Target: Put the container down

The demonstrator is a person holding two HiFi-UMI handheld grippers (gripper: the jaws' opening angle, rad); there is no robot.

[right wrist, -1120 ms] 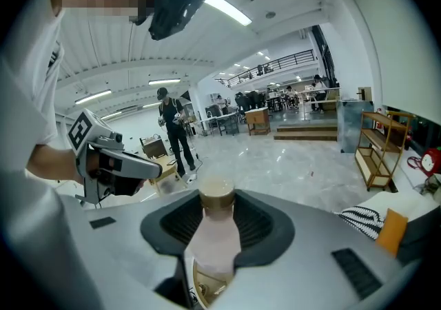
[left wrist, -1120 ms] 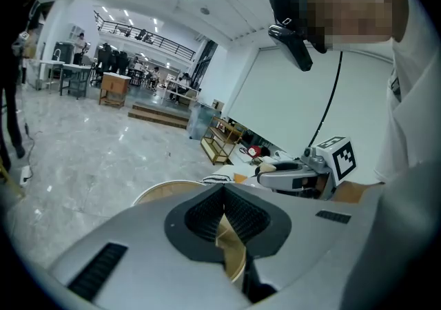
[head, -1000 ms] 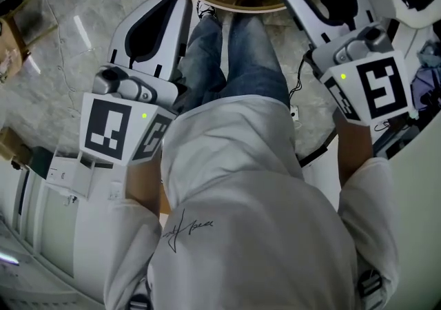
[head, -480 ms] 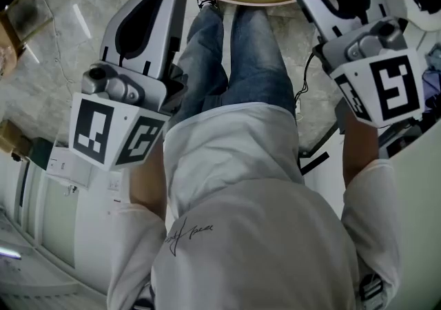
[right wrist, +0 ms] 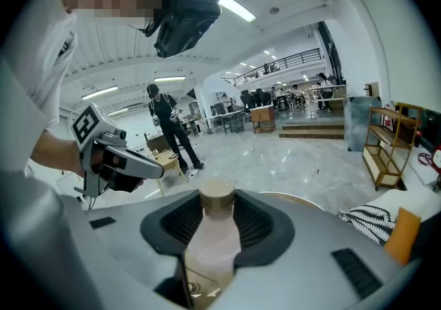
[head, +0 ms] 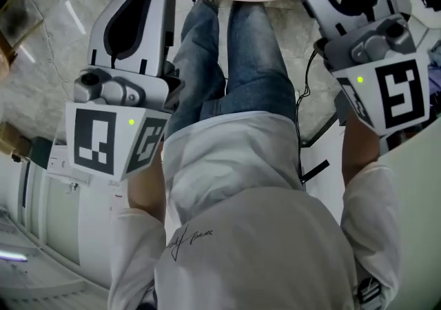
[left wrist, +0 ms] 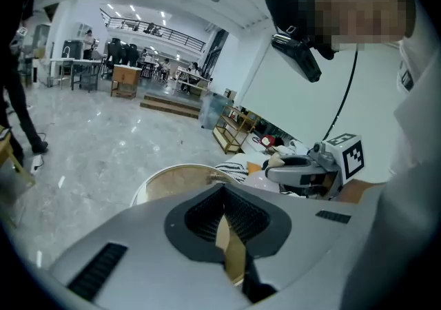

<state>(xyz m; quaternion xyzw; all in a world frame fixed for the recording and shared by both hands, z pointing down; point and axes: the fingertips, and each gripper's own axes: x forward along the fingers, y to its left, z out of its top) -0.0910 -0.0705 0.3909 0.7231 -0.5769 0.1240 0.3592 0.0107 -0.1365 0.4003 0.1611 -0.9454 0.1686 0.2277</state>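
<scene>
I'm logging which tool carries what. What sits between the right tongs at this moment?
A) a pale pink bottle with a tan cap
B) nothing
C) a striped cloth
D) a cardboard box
A: the right gripper view shows the right tongs closed on the sides of a pale pink bottle, with its tan cap sticking up between them.

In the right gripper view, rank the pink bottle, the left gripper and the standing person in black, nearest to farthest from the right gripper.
1. Pink bottle: centre, clamped between the jaws.
2. Left gripper: left side, close by.
3. Person in black: left of centre, far back on the floor.
</scene>
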